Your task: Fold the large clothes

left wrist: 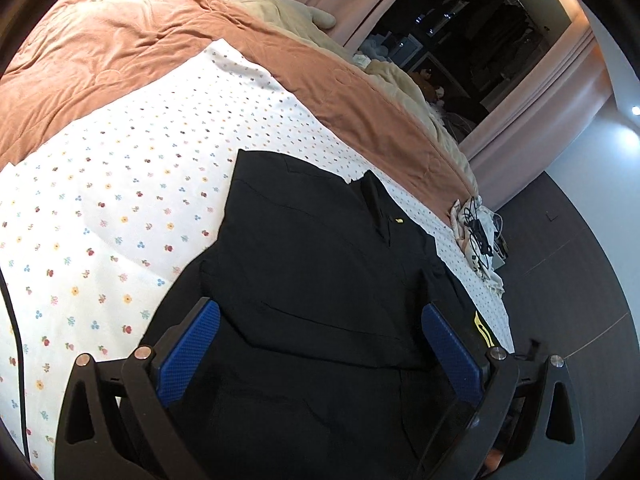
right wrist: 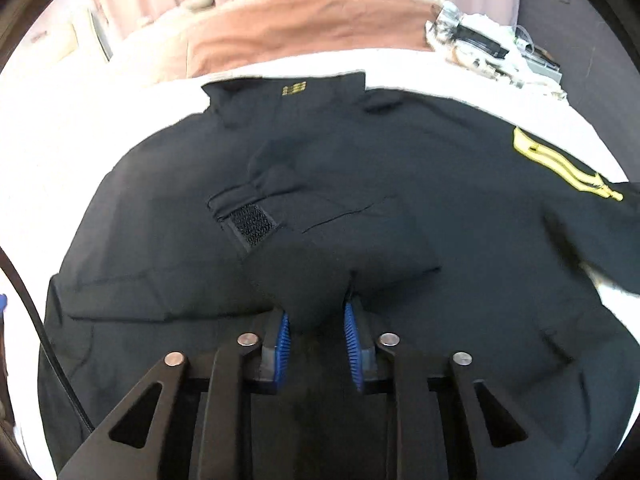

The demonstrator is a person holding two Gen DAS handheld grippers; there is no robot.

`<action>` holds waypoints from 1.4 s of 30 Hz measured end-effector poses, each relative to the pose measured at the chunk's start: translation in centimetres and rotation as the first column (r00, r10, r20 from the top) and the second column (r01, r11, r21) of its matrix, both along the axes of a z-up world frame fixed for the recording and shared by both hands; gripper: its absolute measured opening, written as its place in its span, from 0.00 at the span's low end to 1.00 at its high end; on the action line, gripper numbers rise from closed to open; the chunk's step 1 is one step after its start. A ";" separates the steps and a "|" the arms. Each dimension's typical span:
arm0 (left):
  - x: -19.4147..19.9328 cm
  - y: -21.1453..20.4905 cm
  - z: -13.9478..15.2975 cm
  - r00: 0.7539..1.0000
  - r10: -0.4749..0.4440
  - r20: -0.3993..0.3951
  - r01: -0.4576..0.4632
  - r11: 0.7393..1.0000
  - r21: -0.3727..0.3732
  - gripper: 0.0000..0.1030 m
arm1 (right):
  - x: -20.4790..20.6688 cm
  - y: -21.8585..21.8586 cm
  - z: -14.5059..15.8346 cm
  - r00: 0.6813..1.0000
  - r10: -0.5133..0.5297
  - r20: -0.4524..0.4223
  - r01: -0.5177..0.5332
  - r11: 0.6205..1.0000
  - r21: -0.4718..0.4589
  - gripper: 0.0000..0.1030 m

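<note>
A black jacket [right wrist: 360, 168] lies spread on the bed [left wrist: 120, 200], filling the middle of the right wrist view and the lower centre of the left wrist view. Its collar points toward the top of the right wrist frame, so its long axis runs away from that camera, with a yellow-striped sleeve [right wrist: 560, 160] trailing to the right edge. The right hand-held gripper [right wrist: 316, 320] sits at the lower centre, its blue pads pressed in on a raised fold of the black cloth, apparently a sleeve end drawn over the body. The left hand-held gripper [left wrist: 320, 344] hovers at the bottom of its frame with fingers spread wide and nothing between them; the jacket lies straight ahead under it. The right one seems nearer to the work, since it already has cloth.

The jacket's lower hem is cut off behind both tools, and the dark fabric hides most creases. An orange blanket [left wrist: 140, 52] covers the bed's upper left.
</note>
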State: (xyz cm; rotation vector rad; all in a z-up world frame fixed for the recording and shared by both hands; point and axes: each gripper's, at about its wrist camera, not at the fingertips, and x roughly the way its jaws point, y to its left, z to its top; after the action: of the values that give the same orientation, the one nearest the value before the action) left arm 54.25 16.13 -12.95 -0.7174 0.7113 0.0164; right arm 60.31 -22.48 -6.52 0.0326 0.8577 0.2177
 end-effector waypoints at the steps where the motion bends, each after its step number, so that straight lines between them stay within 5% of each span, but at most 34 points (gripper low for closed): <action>1: 0.0 -0.1 0.0 1.000 -0.004 0.000 0.004 1.000 -0.002 1.00 | -0.2 -0.8 0.8 1.000 -0.007 0.019 0.007 1.000 0.024 0.14; 3: 0.1 -0.4 0.0 1.000 -0.009 0.000 0.009 1.000 -0.001 1.00 | -0.7 -2.4 1.7 0.999 -0.024 0.047 0.022 0.999 0.046 0.00; 11: 0.5 -0.7 -0.5 1.000 -0.007 -0.017 0.008 1.000 0.007 1.00 | -2.4 -7.9 3.4 0.988 -0.067 0.141 0.057 0.996 0.073 0.00; 15: 0.7 -0.9 -0.9 0.999 0.007 -0.034 -0.006 1.000 0.021 1.00 | -2.7 -7.2 3.0 0.991 -0.011 0.134 -0.003 0.995 0.103 0.00; 18: 0.6 -1.0 -1.0 0.999 0.012 -0.037 -0.011 1.000 0.029 1.00 | -2.6 -5.6 2.4 0.993 0.030 0.113 -0.035 0.998 0.043 0.01; 20: 0.6 -1.0 -1.0 0.999 0.010 -0.038 -0.009 0.999 0.034 1.00 | -2.6 -5.3 1.9 0.992 0.022 0.128 -0.024 1.000 0.016 0.31; 21: 0.6 -1.0 -1.0 0.999 0.011 -0.039 -0.010 0.999 0.036 1.00 | -2.4 -5.8 1.5 0.993 0.003 0.118 -0.007 0.999 0.032 0.80; 22: 0.7 -0.9 -1.0 0.999 0.013 -0.039 -0.011 0.999 0.036 1.00 | -2.0 -6.5 1.1 0.996 -0.021 0.090 0.015 0.998 0.063 1.00; 30: 0.7 -0.2 -1.3 0.998 0.031 -0.046 -0.030 0.999 0.030 1.00 | -0.7 -14.8 -0.4 0.978 -0.208 -0.020 0.203 0.921 0.333 1.00; 42: 0.8 -1.5 -0.9 0.999 0.010 -0.034 -0.007 0.998 0.064 1.00 | -6.2 -22.2 -0.5 0.885 -0.465 -0.002 0.419 0.796 0.438 0.89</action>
State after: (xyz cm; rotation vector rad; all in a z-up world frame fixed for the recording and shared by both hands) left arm 55.03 14.66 -13.84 -0.6599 0.7377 0.0595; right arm 54.14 -44.71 -7.00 0.6288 0.6589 -0.0411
